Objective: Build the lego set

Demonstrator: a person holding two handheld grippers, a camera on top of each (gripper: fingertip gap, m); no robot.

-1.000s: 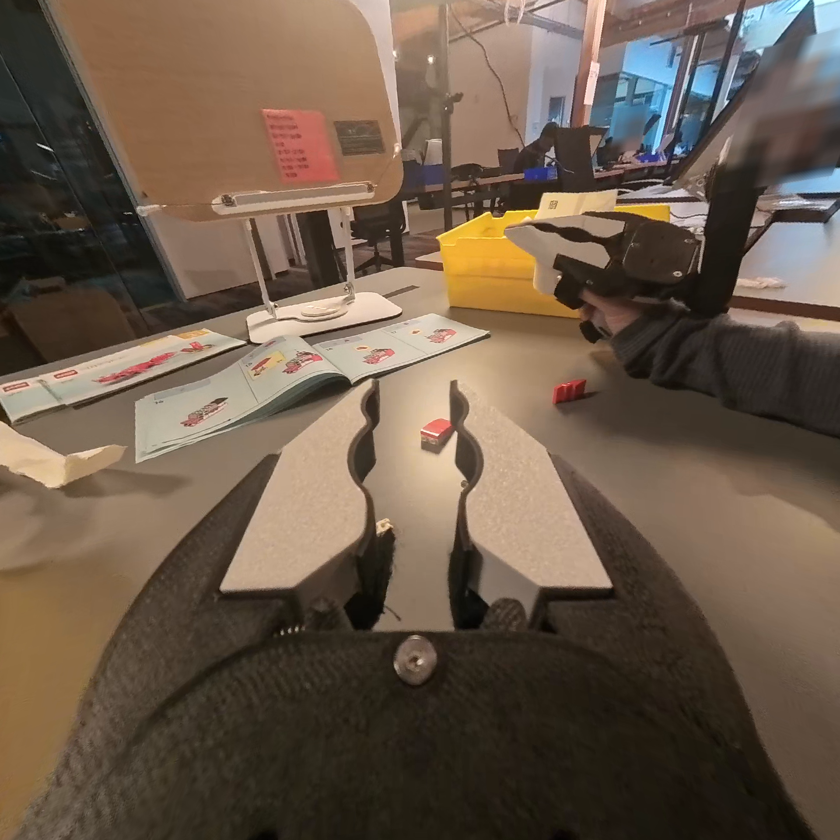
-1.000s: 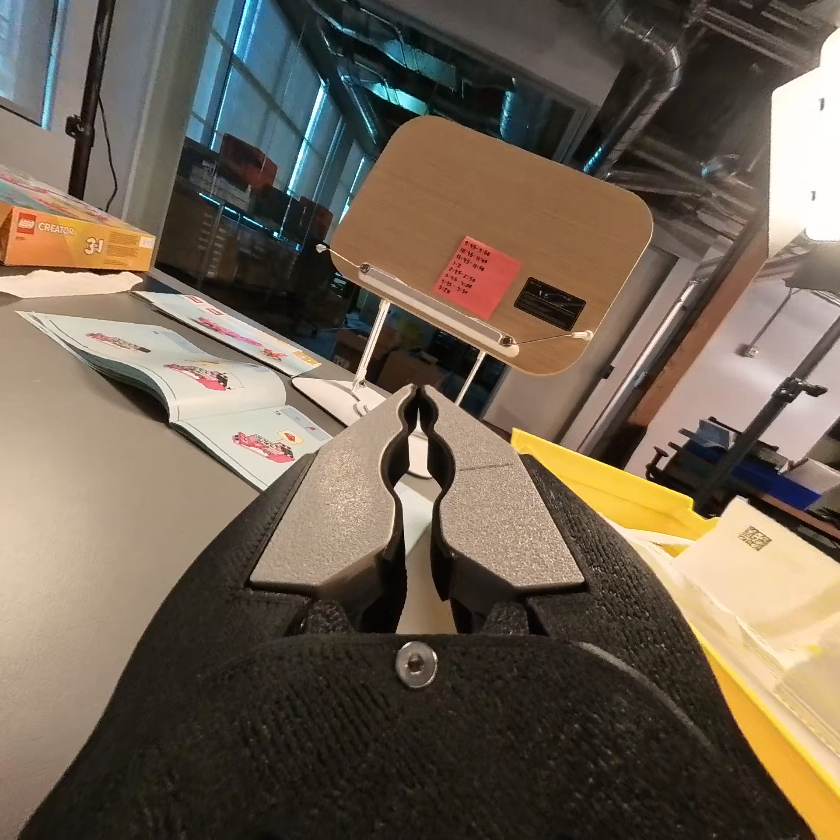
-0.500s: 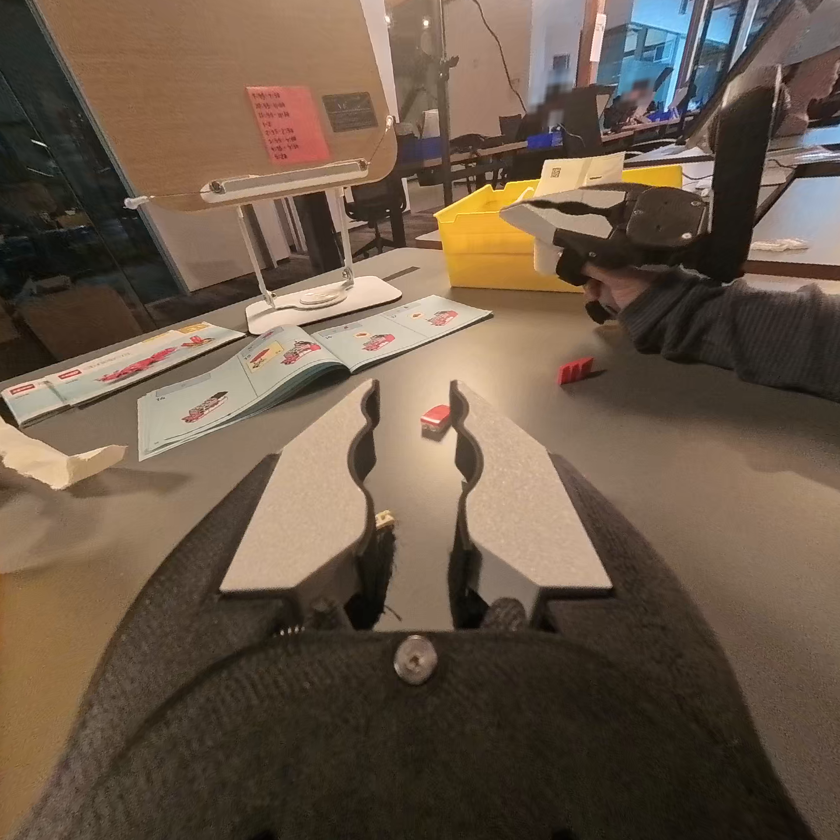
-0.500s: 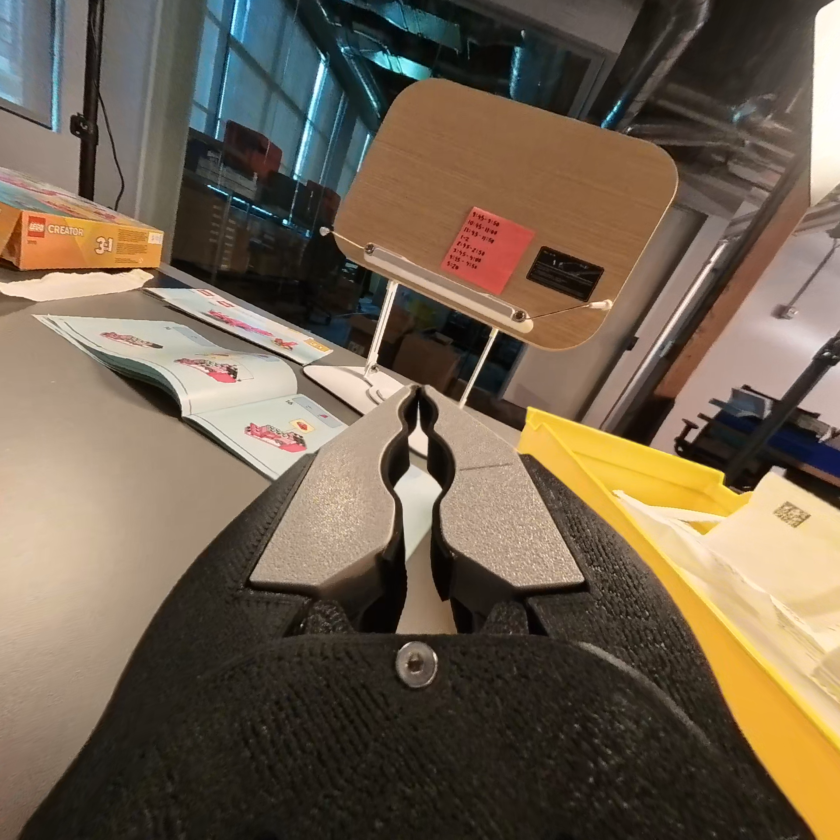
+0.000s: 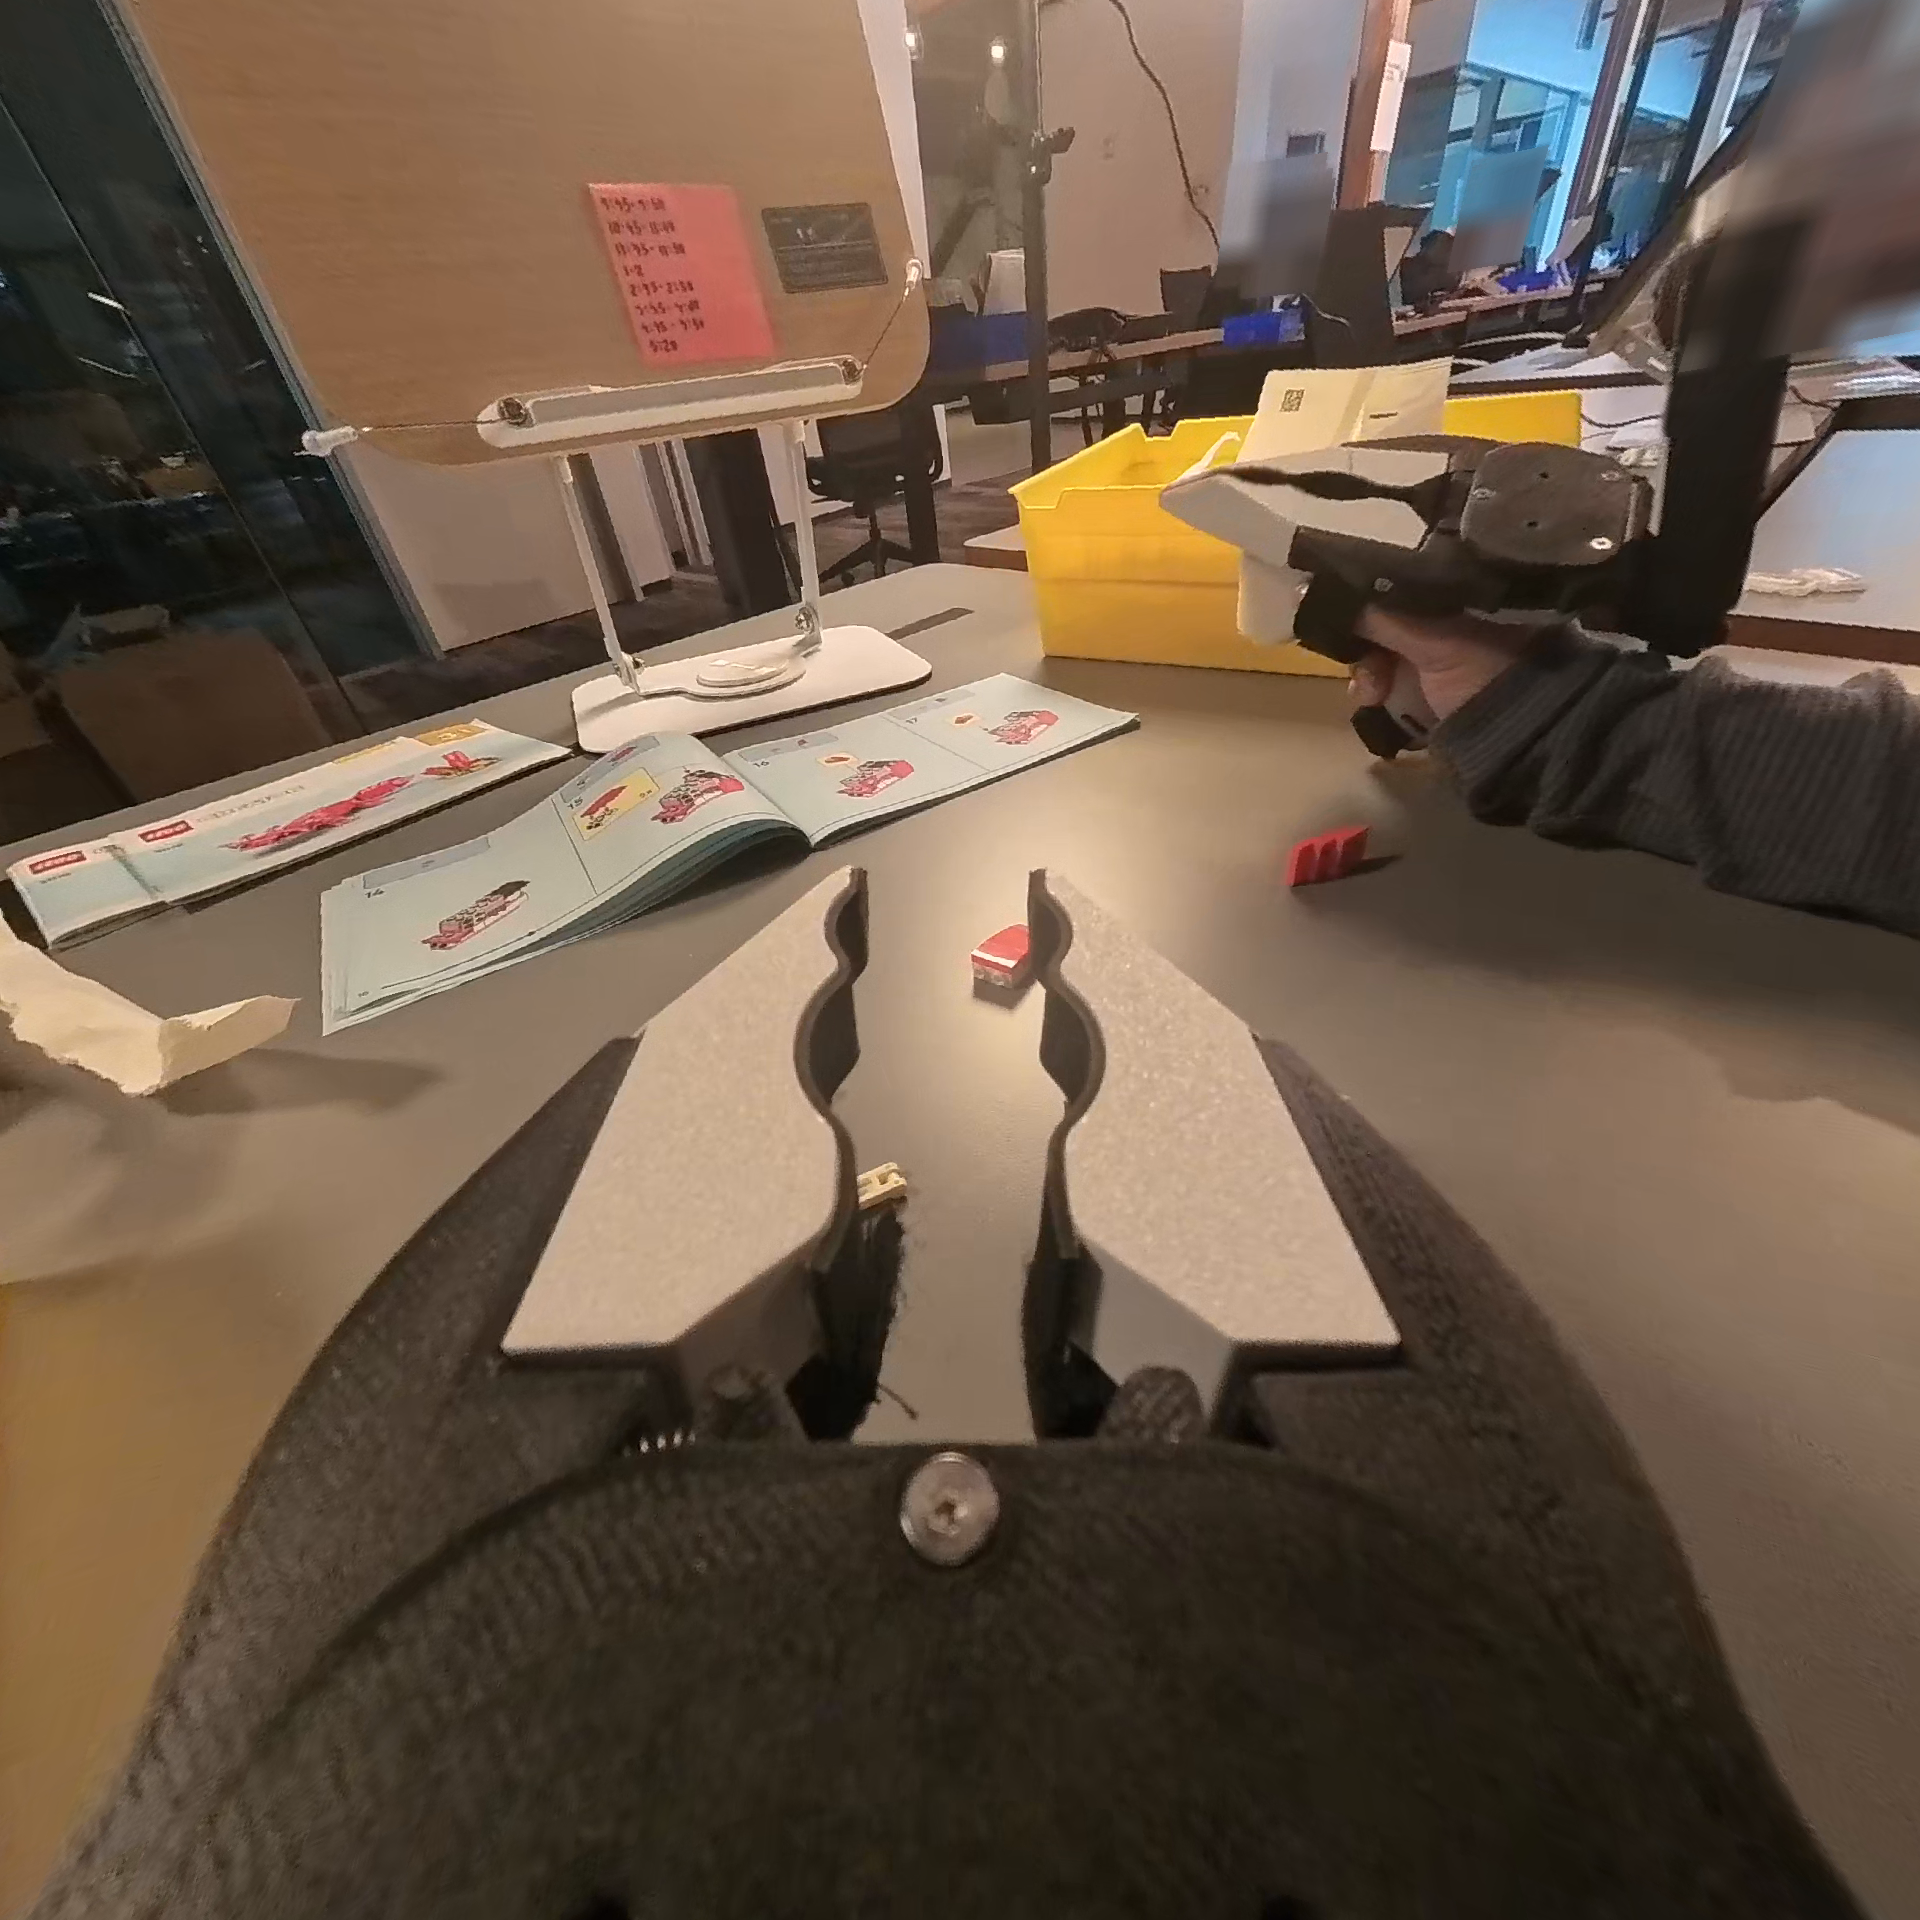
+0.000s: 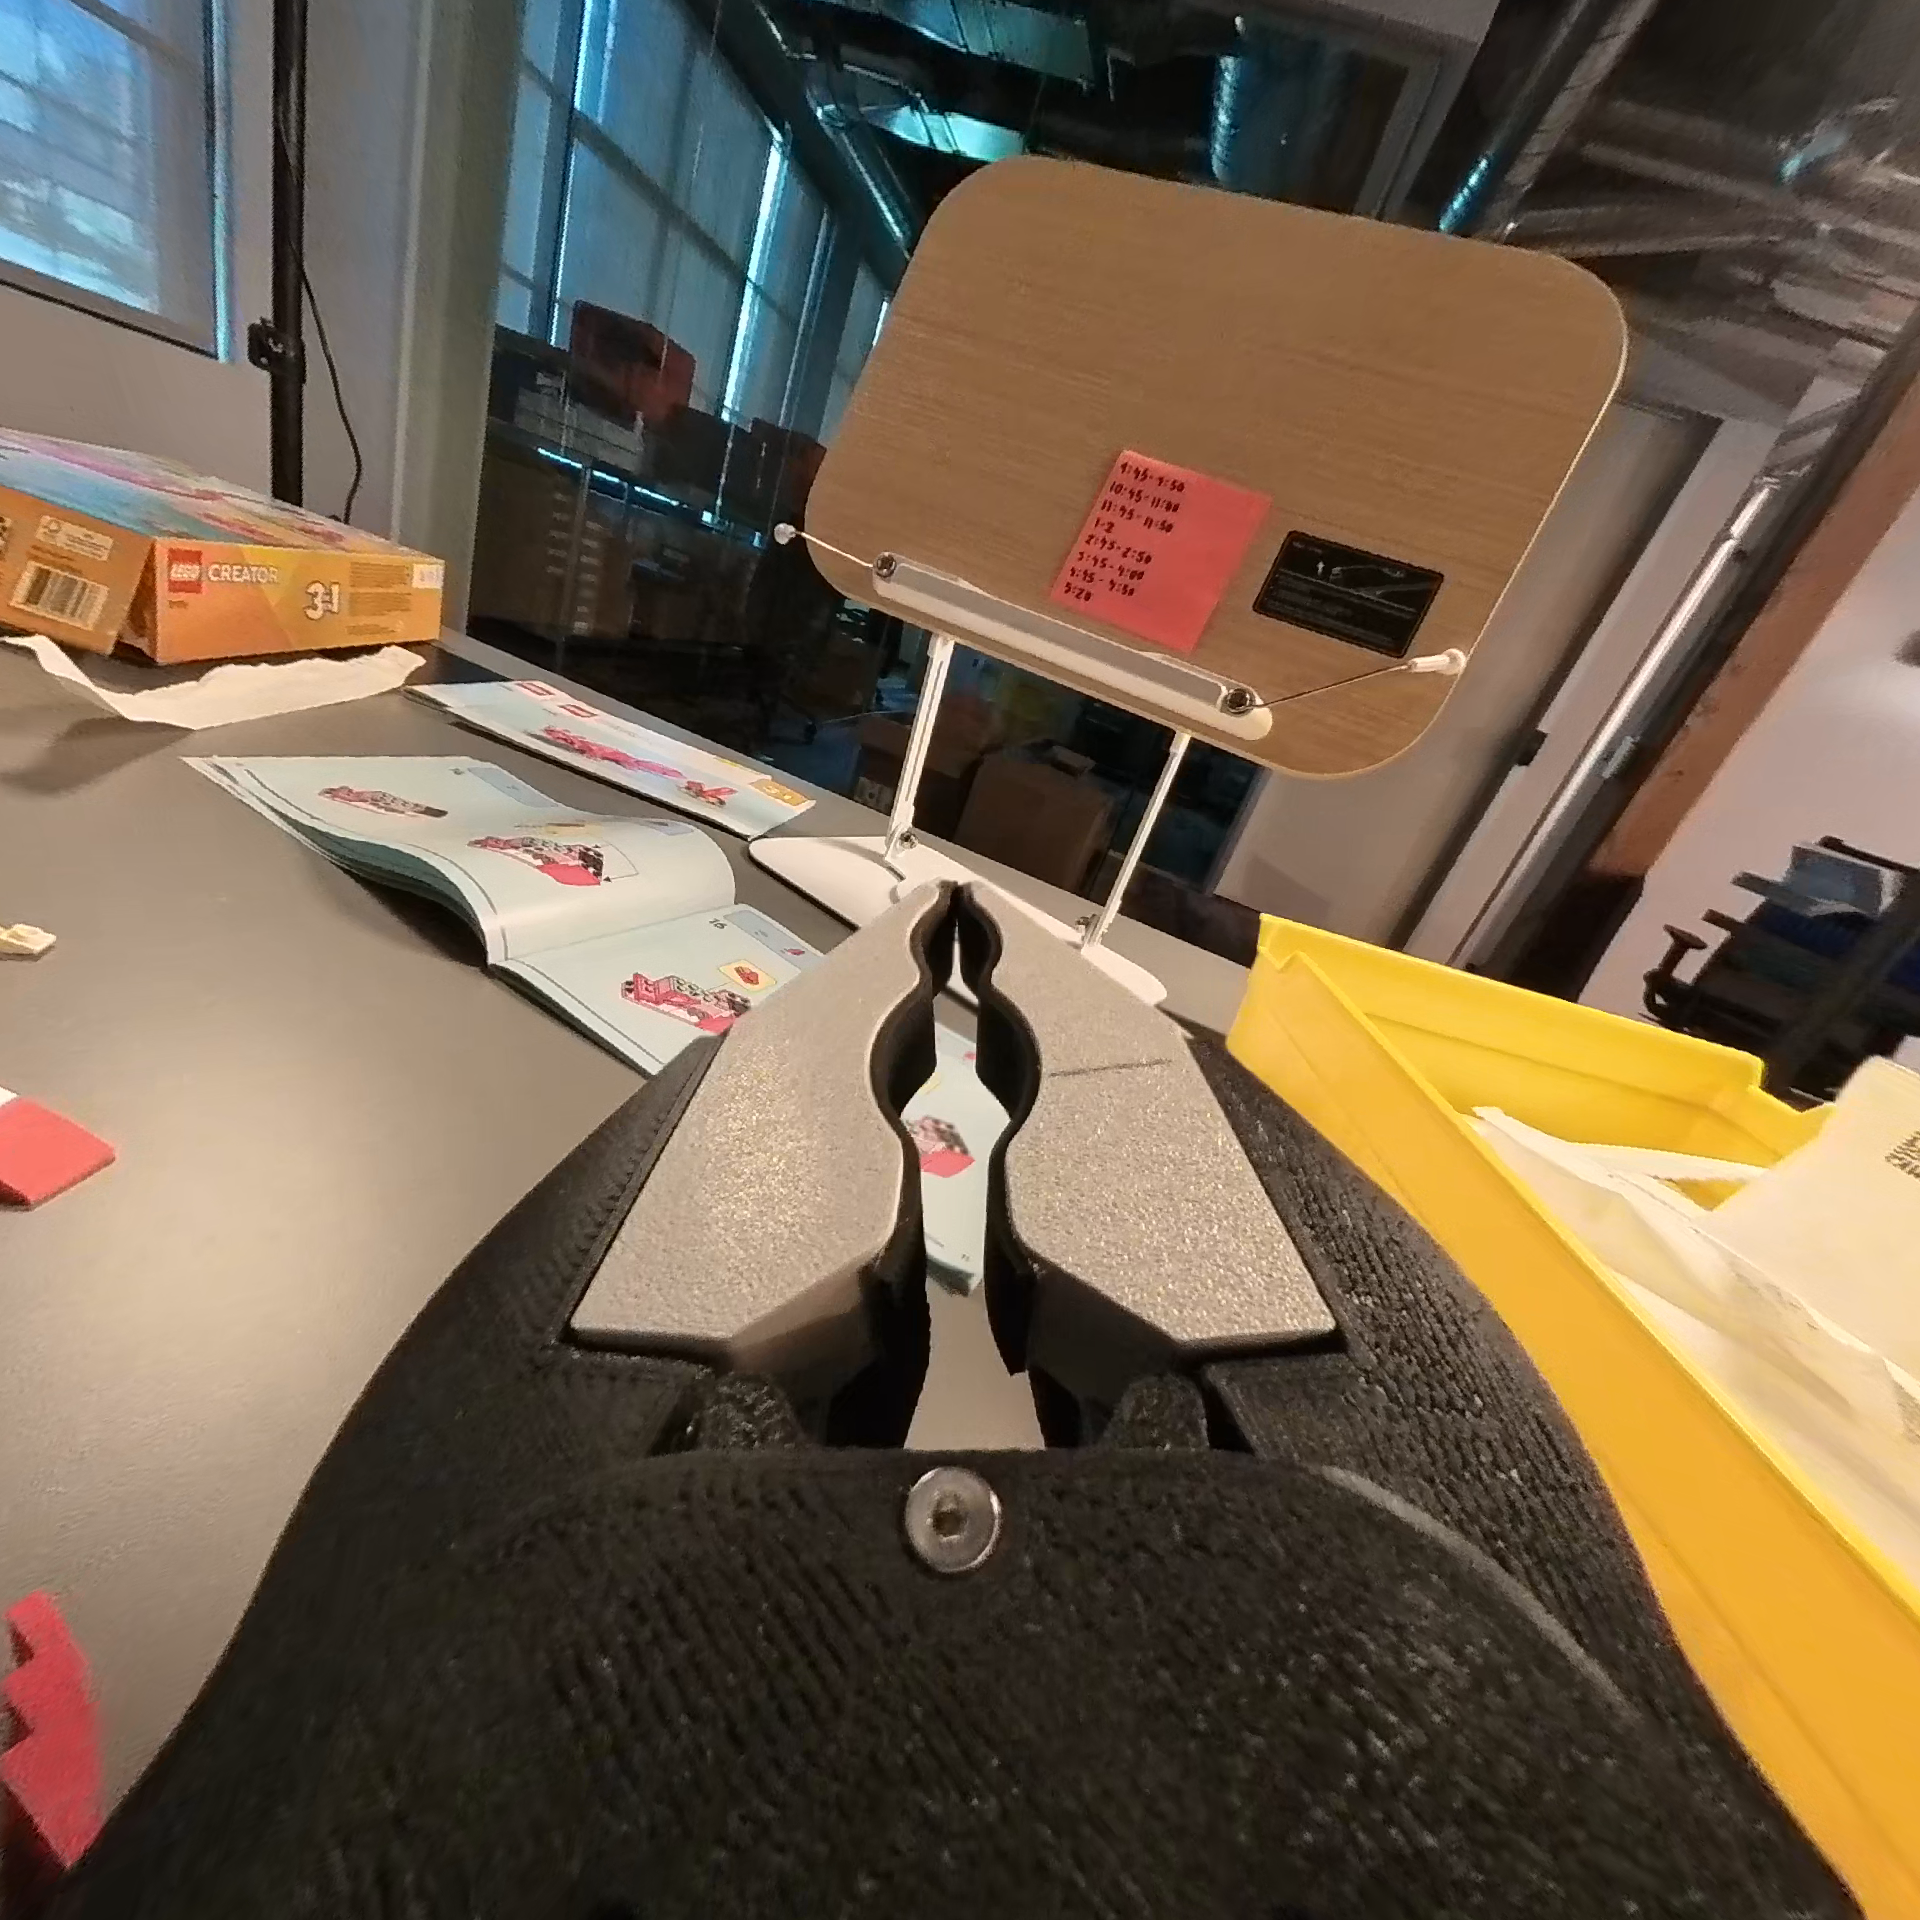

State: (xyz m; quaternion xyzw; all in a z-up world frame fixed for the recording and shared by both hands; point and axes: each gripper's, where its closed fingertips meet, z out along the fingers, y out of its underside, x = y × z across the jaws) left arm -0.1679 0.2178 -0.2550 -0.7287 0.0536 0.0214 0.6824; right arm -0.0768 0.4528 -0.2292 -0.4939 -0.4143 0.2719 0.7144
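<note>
— Well, left gripper [image 5: 943,902]: what state?

— Jaws apart, hovering over the dark table [image 5: 1455,1195], clamped on nothing. Small red brick [image 5: 1004,951] lying on the table just at the inner edge of the right-hand fingertip [image 5: 1060,935], about 1 o'clock from the gap; touching or just short of it, cannot tell. Tiny cream piece [image 5: 883,1182] peeking out low beside the other finger, at 7 o'clock from the brick.

— And further out?

— Red ridged piece [image 5: 1325,854] at 2 o'clock, near a dark sleeve [image 5: 1662,769]. Open instruction booklet [image 5: 665,842] at 11 o'clock, wooden book stand [image 5: 540,208] behind it at 12, torn paper scrap [image 5: 156,1029] at 9.

— Right gripper [image 6: 952,902]?

— Fingertips together, nothing pinched between them, held above the table. Yellow bin [image 6: 1455,1049] with papers at 3 o'clock, just beside it. Same booklet at 10 o'clock, stand at 12, orange box [image 6: 260,603] far off at 10, flat red piece [image 6: 42,1148] at 9.
</note>
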